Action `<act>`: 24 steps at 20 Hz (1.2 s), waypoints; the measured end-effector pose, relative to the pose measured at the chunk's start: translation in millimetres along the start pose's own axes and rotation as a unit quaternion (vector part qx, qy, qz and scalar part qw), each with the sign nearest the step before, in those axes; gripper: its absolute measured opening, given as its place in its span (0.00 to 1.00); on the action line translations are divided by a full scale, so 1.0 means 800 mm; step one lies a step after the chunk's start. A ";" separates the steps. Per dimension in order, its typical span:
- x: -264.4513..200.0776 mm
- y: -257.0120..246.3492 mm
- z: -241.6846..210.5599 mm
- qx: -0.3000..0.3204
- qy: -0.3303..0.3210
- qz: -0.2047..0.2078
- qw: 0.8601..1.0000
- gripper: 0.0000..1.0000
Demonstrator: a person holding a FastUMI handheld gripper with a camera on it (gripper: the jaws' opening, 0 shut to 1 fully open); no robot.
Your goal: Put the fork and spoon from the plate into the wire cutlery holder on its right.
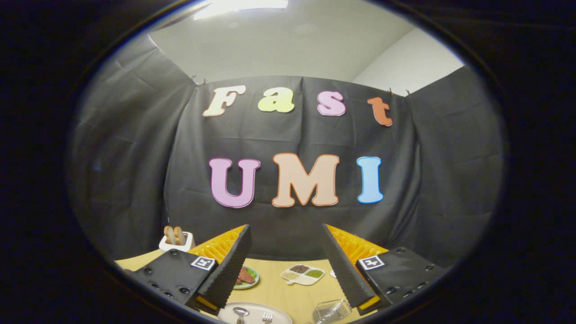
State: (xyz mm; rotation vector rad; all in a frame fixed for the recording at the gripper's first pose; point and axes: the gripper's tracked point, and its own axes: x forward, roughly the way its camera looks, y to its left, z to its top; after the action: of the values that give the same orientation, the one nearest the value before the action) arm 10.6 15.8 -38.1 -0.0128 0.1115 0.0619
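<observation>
A white plate lies on the wooden table low between my fingers, close below them. On it rest a spoon to the left and a fork to the right, both partly cut off. The wire cutlery holder stands just right of the plate, under my right finger. My gripper hovers above them, open wide, with nothing between its fingers.
Farther back on the table sit a small green plate of food and a white divided dish with several fillings. A white toaster with bread slices stands at the far left, by the black cloth wall.
</observation>
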 end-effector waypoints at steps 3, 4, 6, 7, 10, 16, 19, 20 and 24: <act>0.002 0.006 -0.023 -0.003 0.029 0.011 1.000 0.99; 0.002 0.009 -0.034 -0.003 0.041 0.018 0.999 0.99; 0.002 0.012 -0.063 -0.005 0.074 0.024 0.997 0.99; 0.002 0.012 -0.078 -0.004 0.093 0.025 0.995 0.99; 0.001 0.014 -0.129 0.012 0.155 0.029 0.987 0.99; -0.021 0.021 -0.240 -0.002 0.279 0.042 0.959 1.00; -0.040 0.031 -0.294 -0.009 0.336 0.054 0.940 1.00; -0.041 0.031 -0.312 -0.014 0.353 0.055 0.934 1.00; -0.064 0.038 -0.372 -0.049 0.413 0.067 0.907 1.00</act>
State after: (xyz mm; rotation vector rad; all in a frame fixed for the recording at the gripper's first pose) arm -74.7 38.3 -328.1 -0.1327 0.9624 0.1981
